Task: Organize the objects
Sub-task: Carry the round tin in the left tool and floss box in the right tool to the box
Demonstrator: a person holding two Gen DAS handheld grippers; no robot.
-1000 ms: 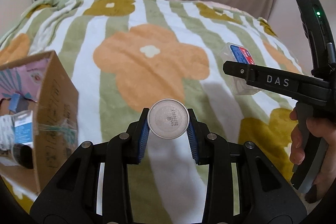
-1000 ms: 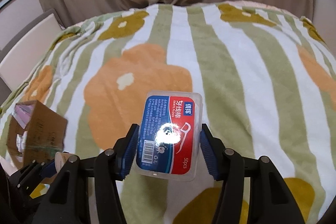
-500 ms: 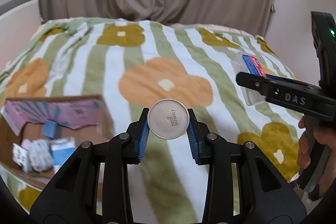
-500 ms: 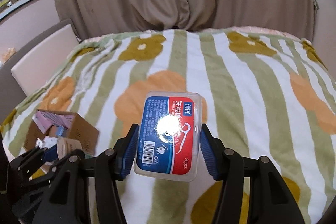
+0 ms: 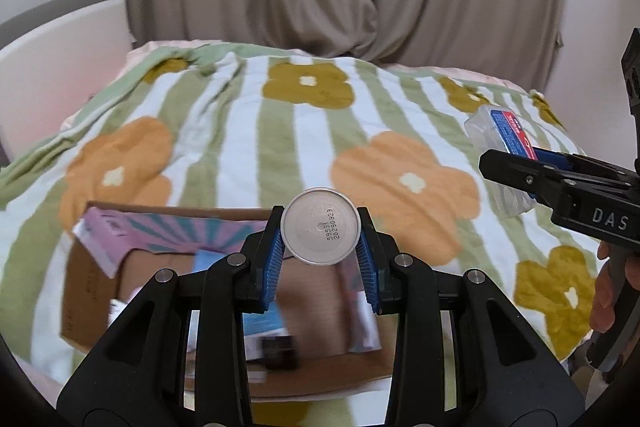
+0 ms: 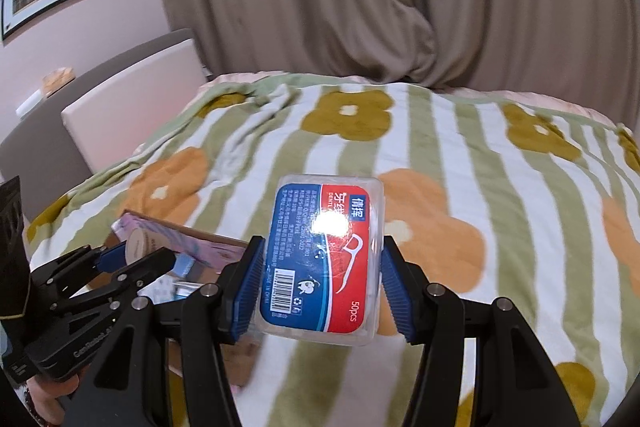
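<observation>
Above an open box (image 5: 96, 291) on a flowered blanket (image 5: 224, 147), the left gripper (image 5: 320, 259) clamps a round tin (image 5: 320, 231) and the right gripper (image 6: 320, 283) clamps a floss case (image 6: 320, 259).

Round silver tin (image 5: 320, 231) and clear floss-pick box (image 6: 322, 261) held above cardboard box (image 5: 96, 283).

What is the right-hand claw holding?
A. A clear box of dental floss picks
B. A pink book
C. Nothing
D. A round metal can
A: the right gripper has its blue pads pressed on a clear floss pick box with a blue and red label.
</observation>
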